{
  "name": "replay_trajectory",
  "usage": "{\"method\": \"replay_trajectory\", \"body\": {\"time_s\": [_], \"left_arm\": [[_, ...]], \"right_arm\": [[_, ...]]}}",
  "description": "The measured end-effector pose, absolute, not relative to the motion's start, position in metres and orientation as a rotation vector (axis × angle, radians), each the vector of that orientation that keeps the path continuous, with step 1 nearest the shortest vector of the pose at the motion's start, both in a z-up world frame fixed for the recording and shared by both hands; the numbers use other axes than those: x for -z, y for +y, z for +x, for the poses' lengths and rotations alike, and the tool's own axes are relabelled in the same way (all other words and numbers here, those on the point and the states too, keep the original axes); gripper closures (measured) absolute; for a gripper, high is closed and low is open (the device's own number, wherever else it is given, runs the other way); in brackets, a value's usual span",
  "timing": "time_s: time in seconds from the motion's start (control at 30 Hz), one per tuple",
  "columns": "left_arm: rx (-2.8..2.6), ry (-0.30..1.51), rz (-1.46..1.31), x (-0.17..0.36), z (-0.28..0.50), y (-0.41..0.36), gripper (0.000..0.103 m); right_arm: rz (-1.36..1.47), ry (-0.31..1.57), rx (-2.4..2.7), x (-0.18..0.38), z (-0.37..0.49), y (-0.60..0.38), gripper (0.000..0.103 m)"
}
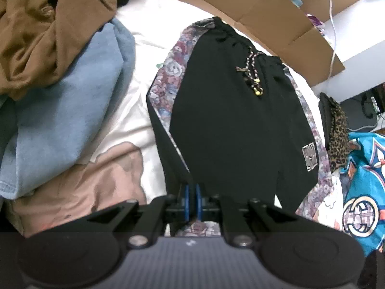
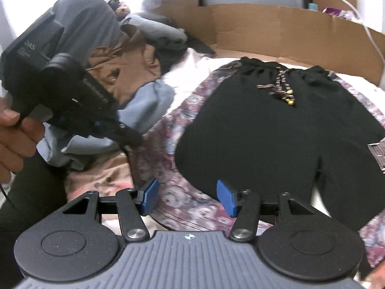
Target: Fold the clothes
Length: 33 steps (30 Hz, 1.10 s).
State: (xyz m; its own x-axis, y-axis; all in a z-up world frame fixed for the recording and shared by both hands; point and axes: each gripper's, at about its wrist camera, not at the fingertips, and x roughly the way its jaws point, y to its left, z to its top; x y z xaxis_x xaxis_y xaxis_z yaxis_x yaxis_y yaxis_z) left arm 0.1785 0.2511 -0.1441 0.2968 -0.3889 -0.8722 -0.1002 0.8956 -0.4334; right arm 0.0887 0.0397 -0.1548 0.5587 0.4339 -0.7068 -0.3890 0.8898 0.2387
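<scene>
Right now the black shorts (image 1: 231, 120) lie spread out on a white sheet (image 1: 142, 62), with the waist at the far end and the legs coming near. They have flowery stripes down both sides, a knotted cord (image 1: 252, 72) with yellow beads at the waist, and a small badge on the right leg. The left gripper (image 1: 191, 201) has its blue pads squeezed tight together on the near left edge of the shorts, and the cloth goes up into them. In the right wrist view you can see it at the left, held by a hand (image 2: 14, 134). The right gripper (image 2: 187, 198) has its blue pads apart, with nothing pinched, just over the near flowery hem. To the left sit a blue cloth (image 1: 65, 113), a brown cloth (image 1: 45, 29) and a pink cloth (image 1: 91, 187). A cardboard box (image 2: 276, 29) stands at the far side, and a bright blue cartoon cloth (image 1: 363, 192) lies on the right.
</scene>
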Motion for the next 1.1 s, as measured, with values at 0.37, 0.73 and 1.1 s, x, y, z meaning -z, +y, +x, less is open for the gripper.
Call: {"method": "replay_trajectory", "body": {"time_s": [0.37,0.73,1.1], "left_arm": [[0.228,1.266,-0.506,0.144,0.18,0.254,0.096],[0.246,1.26,-0.534,0.142,0.178,0.25,0.096],[0.147,1.129,-0.543,0.114,0.169,0.251,0.063]], "right_arm": [[0.036,0.828,-0.57,0.167,0.105,0.1,0.053],[-0.047,0.823,-0.556,0.173,0.118,0.12,0.06],[-0.053,0.835,-0.576,0.166,0.134,0.112,0.1]]}}
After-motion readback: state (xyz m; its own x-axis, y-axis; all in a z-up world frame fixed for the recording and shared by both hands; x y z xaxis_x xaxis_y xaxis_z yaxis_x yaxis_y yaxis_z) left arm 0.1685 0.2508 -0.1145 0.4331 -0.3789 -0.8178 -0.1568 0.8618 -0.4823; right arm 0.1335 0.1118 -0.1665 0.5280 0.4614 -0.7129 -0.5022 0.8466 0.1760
